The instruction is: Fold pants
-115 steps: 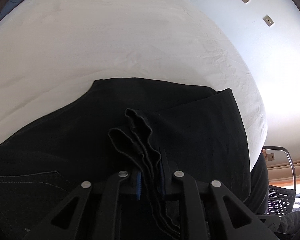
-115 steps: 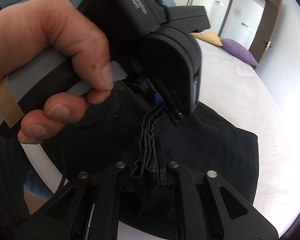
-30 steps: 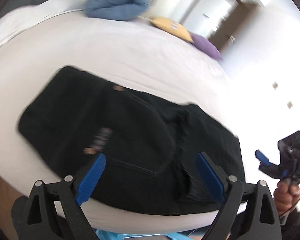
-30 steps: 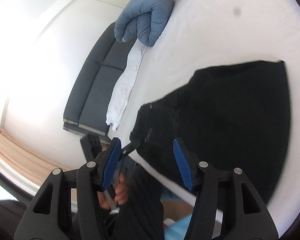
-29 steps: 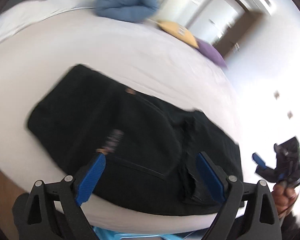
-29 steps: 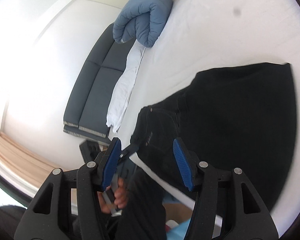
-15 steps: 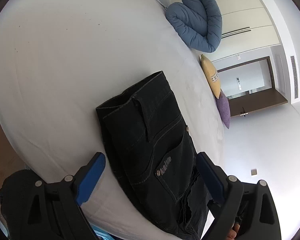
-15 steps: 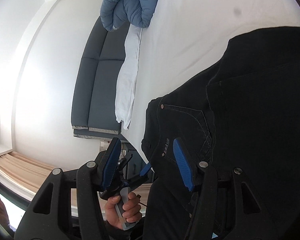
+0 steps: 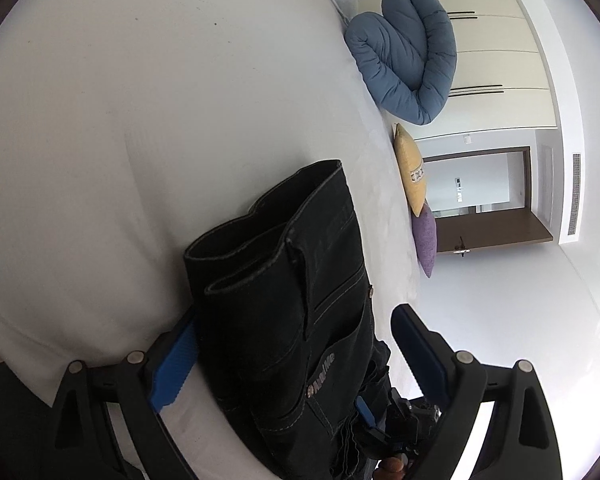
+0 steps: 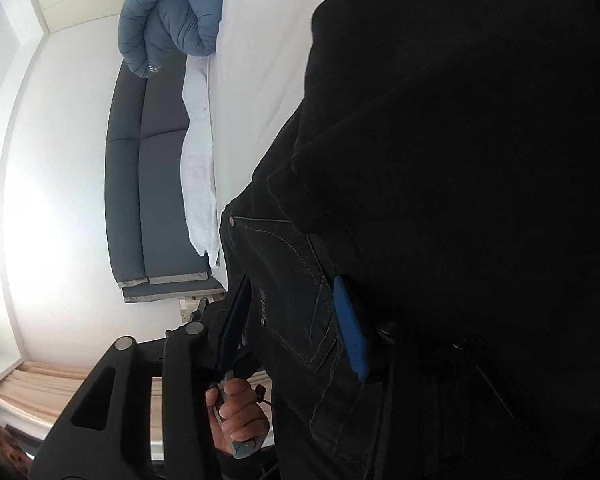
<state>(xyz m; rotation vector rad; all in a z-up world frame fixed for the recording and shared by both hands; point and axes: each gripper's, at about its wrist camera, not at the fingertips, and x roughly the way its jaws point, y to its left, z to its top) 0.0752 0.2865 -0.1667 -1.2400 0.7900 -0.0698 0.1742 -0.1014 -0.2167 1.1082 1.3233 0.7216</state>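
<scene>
The black pants [image 9: 284, 296] lie folded into a thick stack at the near edge of the white bed [image 9: 100, 120], waistband and back pocket showing. My left gripper [image 9: 296, 344] is open, its blue pads straddling the stack's end. In the right wrist view the pants [image 10: 440, 160] fill most of the frame. My right gripper [image 10: 296, 320] is open, its blue pads on either side of the pocket edge of the stack. The other gripper and the hand holding it [image 10: 236, 412] show below.
A rolled blue duvet [image 9: 408, 52] lies at the far side of the bed, with a yellow cushion [image 9: 410, 172] and a purple cushion [image 9: 426, 240] beside it. A dark grey sofa [image 10: 148, 168] stands past the bed. A doorway [image 9: 480, 196] is behind.
Both grippers let go of the bunched fabric and opened. Over the last second both have moved in close, so their open jaws now straddle the folded stack from opposite sides.
</scene>
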